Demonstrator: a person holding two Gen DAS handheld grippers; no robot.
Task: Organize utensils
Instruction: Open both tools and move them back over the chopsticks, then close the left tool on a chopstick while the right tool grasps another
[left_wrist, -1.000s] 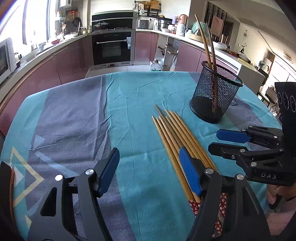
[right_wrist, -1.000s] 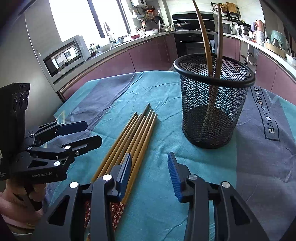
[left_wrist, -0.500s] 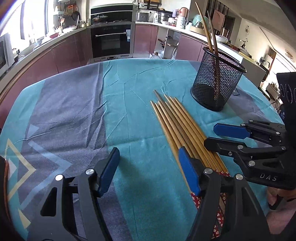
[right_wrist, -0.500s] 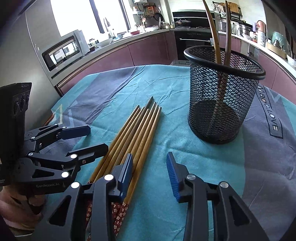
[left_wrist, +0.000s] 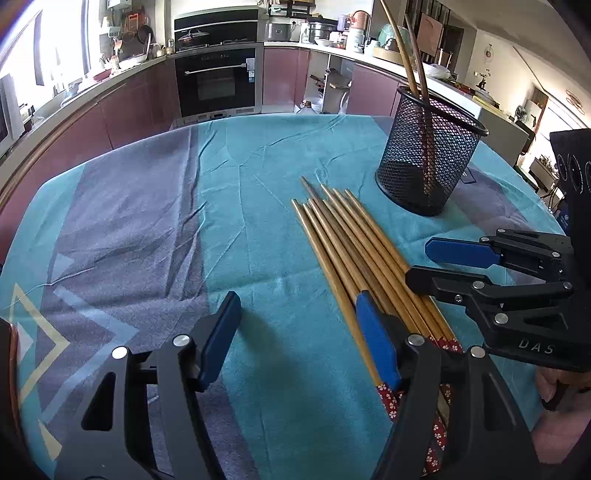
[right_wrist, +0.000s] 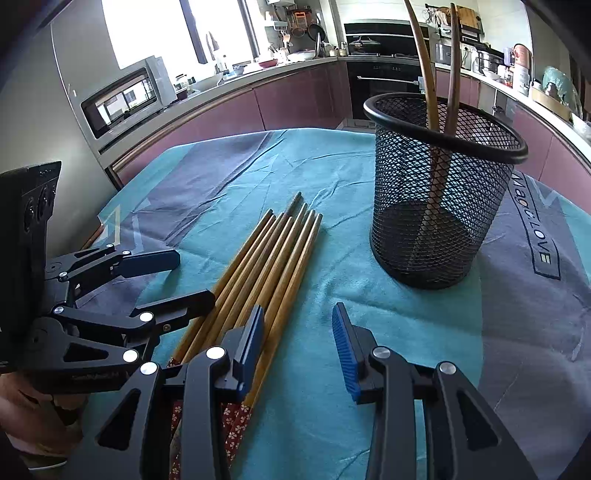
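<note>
Several bamboo chopsticks (left_wrist: 354, 251) with red patterned ends lie side by side on the teal cloth; they also show in the right wrist view (right_wrist: 269, 269). A black mesh holder (left_wrist: 428, 155) stands upright behind them, holding two chopsticks (right_wrist: 439, 96); it also shows in the right wrist view (right_wrist: 439, 199). My left gripper (left_wrist: 295, 328) is open and empty, its right finger over the chopsticks' near ends. My right gripper (right_wrist: 297, 339) is open and empty, its left finger over the bundle. Each gripper shows in the other's view: the right (left_wrist: 439, 266), the left (right_wrist: 184, 280).
The round table wears a teal and grey cloth (left_wrist: 147, 229). Behind it run maroon kitchen cabinets, an oven (left_wrist: 218, 81) and a microwave (right_wrist: 125, 99). The table's far edge (left_wrist: 258, 120) lies behind the holder.
Both grippers have moved down and closer to the chopsticks' near ends. The holder and the chopsticks have not moved. Both grippers stay open.
</note>
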